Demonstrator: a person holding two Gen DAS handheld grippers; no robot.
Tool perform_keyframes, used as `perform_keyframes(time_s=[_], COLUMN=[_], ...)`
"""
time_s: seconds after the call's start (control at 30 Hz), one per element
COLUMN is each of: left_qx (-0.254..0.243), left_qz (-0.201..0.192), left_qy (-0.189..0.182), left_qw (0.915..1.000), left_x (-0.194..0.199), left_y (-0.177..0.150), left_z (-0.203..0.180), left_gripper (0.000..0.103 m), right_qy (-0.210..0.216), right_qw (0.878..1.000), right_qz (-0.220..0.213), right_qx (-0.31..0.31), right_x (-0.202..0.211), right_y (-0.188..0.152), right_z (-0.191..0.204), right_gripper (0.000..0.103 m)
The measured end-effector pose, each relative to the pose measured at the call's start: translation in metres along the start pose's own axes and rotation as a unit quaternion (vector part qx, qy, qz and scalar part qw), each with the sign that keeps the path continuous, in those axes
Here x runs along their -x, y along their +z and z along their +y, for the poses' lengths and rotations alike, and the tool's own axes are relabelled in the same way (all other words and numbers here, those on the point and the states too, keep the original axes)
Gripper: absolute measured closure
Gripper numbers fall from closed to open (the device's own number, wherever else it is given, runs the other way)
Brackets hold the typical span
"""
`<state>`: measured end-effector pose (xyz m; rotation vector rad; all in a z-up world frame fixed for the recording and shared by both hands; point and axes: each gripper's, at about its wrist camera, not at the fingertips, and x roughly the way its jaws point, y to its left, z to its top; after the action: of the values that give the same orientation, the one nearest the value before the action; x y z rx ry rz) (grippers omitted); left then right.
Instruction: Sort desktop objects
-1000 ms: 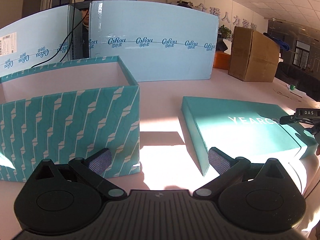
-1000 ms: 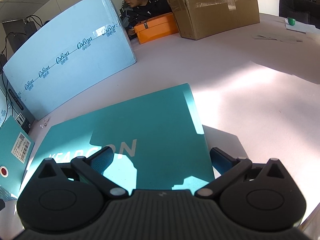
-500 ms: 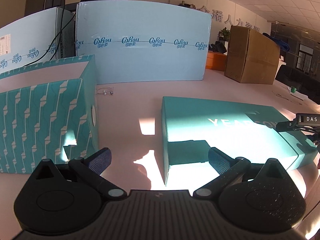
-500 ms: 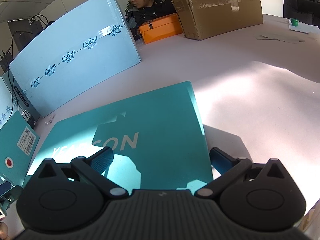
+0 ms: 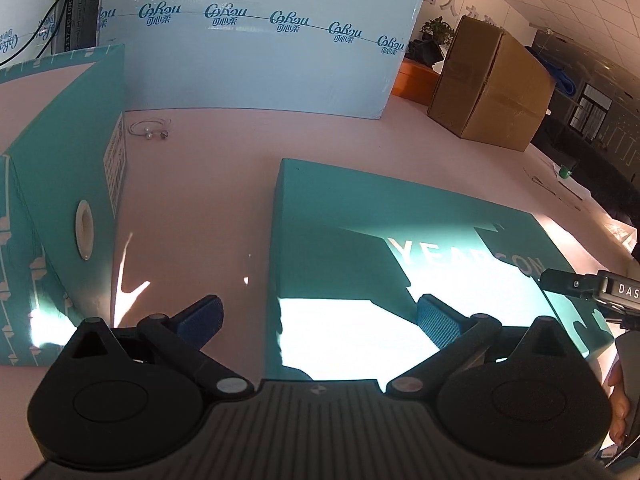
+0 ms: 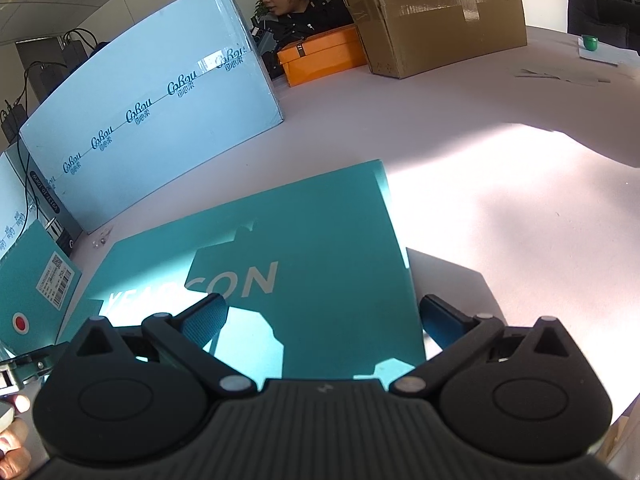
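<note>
Since a second ago the left claw (image 5: 318, 318) has been swung to the right, so that the patterned teal box (image 5: 60, 184) is now seen at the left edge, end-on, and the flat teal lid (image 5: 400, 264) marked YEARCON fills the middle of the view; the right claw (image 6: 322, 320) has been eased slightly back over the same lid (image 6: 280, 264). Both claws are spread wide and nothing is gripped by either. The lid is laid flat on the pink surface (image 5: 208, 184), just beside the patterned box and apart from it, and its near edge is straddled from both sides: the left claw is set over the lid's left corner and the right claw over its right edge, presumably so that the broad, shallow piece can be lifted level by two holds. The patterned box is stood upright; its inside cannot be seen from here, so its contents cannot be told. A small loop with beads (image 5: 150, 128) is left loose on the surface behind the box, near the pale blue carton (image 5: 260, 64). A closed brown carton (image 5: 492, 88) and an orange box (image 6: 324, 56) are kept well apart at the far side.
</note>
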<state>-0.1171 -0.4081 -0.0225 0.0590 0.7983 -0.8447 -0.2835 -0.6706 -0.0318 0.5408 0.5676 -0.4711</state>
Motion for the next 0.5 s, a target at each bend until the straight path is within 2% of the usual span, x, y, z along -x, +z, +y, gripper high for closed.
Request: perform_keyframes(time_s=[0.13, 0.5], left_qx=[0.015, 0.012], left_qz=[0.028, 0.04], left_qy=[-0.028, -0.024], left_qw=[0.9991, 0.9989], left_x=[-0.014, -0.027], left_y=[0.009, 0.018], left_z=[0.003, -0.005], left_gripper=[0.0, 0.0], right_qy=[0.004, 0.004], right_qw=[1.0, 1.0], right_qz=[0.005, 0.019], right_qx=[0.001, 0.011], right_x=[0.001, 0.003], right_y=[0.001, 0.001], right_z=[-0.001, 0.004], right_gripper=[0.0, 0.0])
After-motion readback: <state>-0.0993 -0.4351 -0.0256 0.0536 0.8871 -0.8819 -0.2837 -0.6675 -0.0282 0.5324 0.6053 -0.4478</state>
